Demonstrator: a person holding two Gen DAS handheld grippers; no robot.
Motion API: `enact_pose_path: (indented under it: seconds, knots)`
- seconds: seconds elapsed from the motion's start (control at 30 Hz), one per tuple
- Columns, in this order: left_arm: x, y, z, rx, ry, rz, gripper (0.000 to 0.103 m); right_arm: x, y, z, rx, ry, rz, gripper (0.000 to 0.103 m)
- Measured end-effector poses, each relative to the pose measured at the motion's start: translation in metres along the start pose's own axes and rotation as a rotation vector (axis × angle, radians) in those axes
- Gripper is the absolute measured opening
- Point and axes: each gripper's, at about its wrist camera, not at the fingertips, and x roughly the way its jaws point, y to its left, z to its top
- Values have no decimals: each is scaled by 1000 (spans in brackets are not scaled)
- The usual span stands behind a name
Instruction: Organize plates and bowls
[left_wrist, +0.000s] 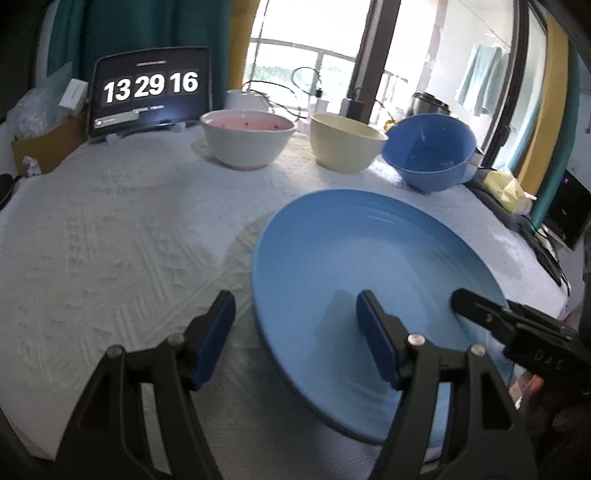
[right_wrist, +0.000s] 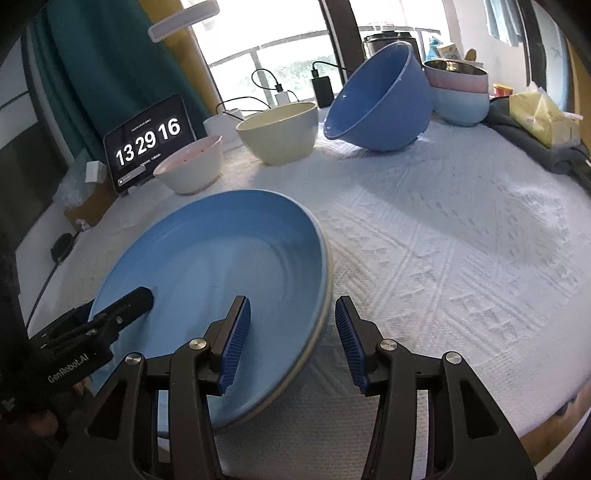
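Observation:
A large blue plate (left_wrist: 354, 266) lies on the white tablecloth near the front edge; it also shows in the right wrist view (right_wrist: 221, 266). My left gripper (left_wrist: 295, 332) is open and straddles the plate's left rim, one finger over the plate, one outside. My right gripper (right_wrist: 291, 339) is open and straddles its right rim the same way. Behind stand a white bowl with pink inside (left_wrist: 247, 136), a cream bowl (left_wrist: 345, 147) and a tilted blue bowl (left_wrist: 428, 151). Each gripper shows in the other's view, the right one (left_wrist: 480, 310) and the left one (right_wrist: 110, 317).
A tablet clock (left_wrist: 149, 92) reading 13 29 16 stands at the back left beside a cardboard box (left_wrist: 44, 147). Stacked pink and light blue bowls (right_wrist: 460, 92) sit at the back right. A yellow packet on dark cloth (right_wrist: 543, 118) and chargers with cables (right_wrist: 321, 88) lie near the window.

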Motion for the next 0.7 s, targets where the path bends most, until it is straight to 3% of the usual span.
enact_pose_path:
  seconds: [0.07,0.7]
  knots:
    - [2,-1,-1,-6,13,-43,69,0,3,0,1,-8,-6,51]
    - [-4,4,1,-35,-7,-43,61,2,9,2,28,-13,-41,51]
